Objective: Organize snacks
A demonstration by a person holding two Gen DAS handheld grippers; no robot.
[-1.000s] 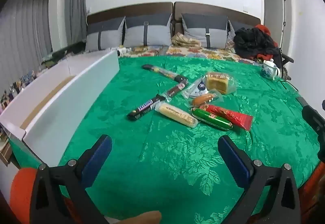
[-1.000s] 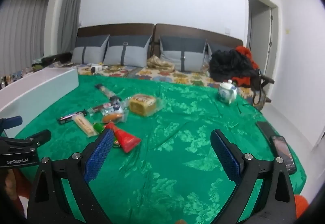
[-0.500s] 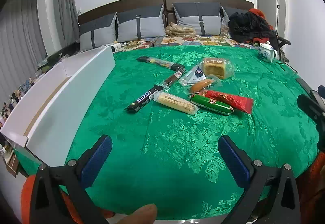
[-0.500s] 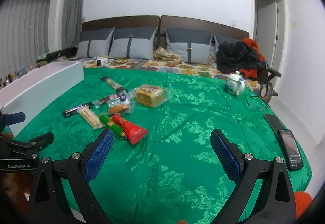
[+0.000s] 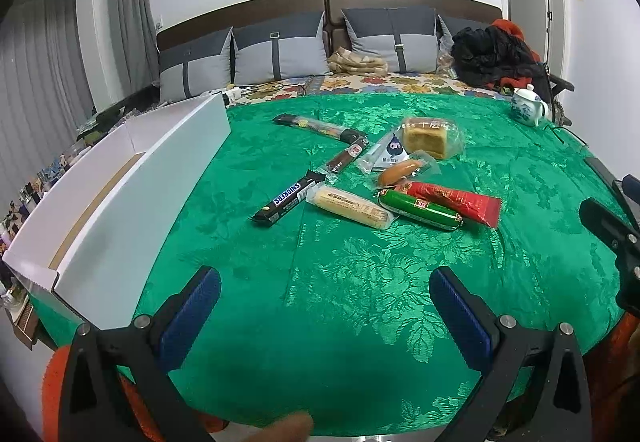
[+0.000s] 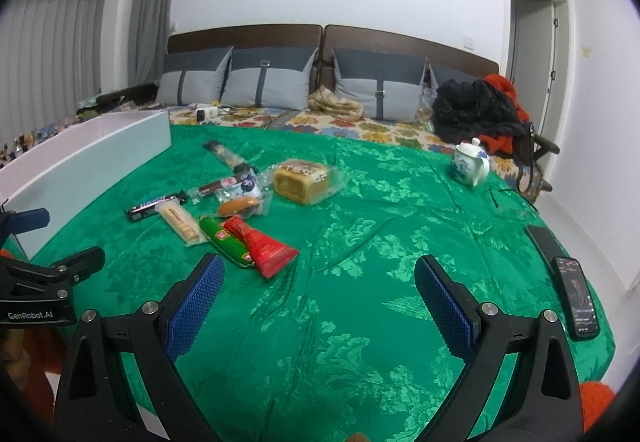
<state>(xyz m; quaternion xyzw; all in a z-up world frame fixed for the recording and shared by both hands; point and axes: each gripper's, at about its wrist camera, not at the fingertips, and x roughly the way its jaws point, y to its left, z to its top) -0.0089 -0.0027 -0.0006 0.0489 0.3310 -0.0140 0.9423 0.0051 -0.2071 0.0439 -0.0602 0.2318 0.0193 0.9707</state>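
My view has tipped down and pulled back over the last second: the snacks now sit mid-frame in both wrist views instead of high up, and more of the green cloth shows in front of them. Nothing on the desk (image 5: pixel 360 302) has moved. I read it as lining up, not yet working.

My left jaws (image 5: pixel 324 294) stand wide apart and hold nothing; the right jaws (image 6: pixel 318 292) are the same, wide and empty. Both hover over bare cloth, well short of the pile.

The snacks lie in 1 loose cluster at centre frame of the left view: the Snickers (image 5: pixel 286 197) at its left edge, the wafer (image 5: pixel 352 206) just beside it, then the green sausage (image 5: pixel 420 209) touching the red sausage (image 5: pixel 452 197). Behind them sit the small bun (image 5: pixel 400 171), the cake (image 5: pixel 426 137) and 2 dark bars (labels too small to read). The white box (image 5: pixel 132 201) runs along the left of the frame, open on top, well apart from the cluster.

So nothing is sorted yet. The Snickers looks the likeliest first pick for the left side, being nearest the box, though its flat wrapper may slip on the slick cloth.
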